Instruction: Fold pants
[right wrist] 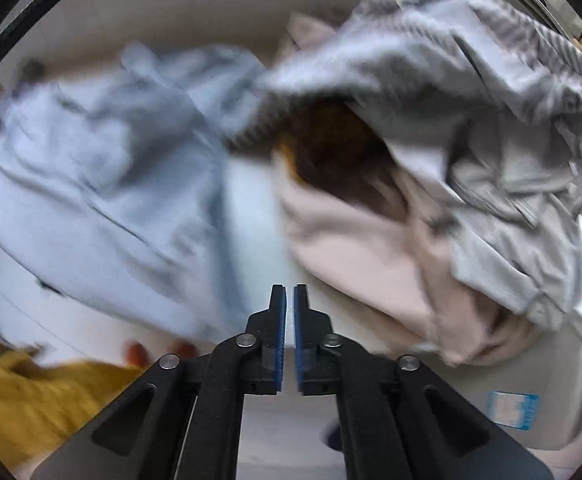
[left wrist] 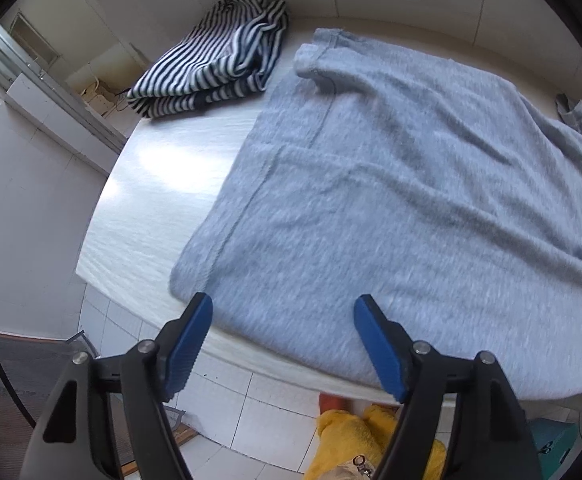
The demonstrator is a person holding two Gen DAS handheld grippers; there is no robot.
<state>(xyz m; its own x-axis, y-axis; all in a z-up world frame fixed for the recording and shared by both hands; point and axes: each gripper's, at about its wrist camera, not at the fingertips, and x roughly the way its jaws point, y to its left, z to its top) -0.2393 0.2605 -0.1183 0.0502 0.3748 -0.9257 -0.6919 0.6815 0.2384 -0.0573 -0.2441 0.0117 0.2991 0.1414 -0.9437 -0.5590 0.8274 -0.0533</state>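
Light grey-blue pants [left wrist: 391,184] lie spread flat on the white table [left wrist: 151,184], their hem at the near left. My left gripper [left wrist: 283,308] hovers over the pants' near edge with its blue pads wide apart and nothing between them. In the blurred right wrist view the same pale blue pants [right wrist: 103,184] lie at the left. My right gripper [right wrist: 290,294] is shut, its pads almost touching with only a thin gap and no cloth in it, above the table's front edge.
A folded black-and-white striped garment [left wrist: 215,64] sits at the table's far left. A heap of grey [right wrist: 471,100] and beige clothes [right wrist: 371,248] lies to the right of the pants. A person's yellow clothing [left wrist: 351,436] shows below the table edge. White floor tiles [left wrist: 243,412] lie beneath.
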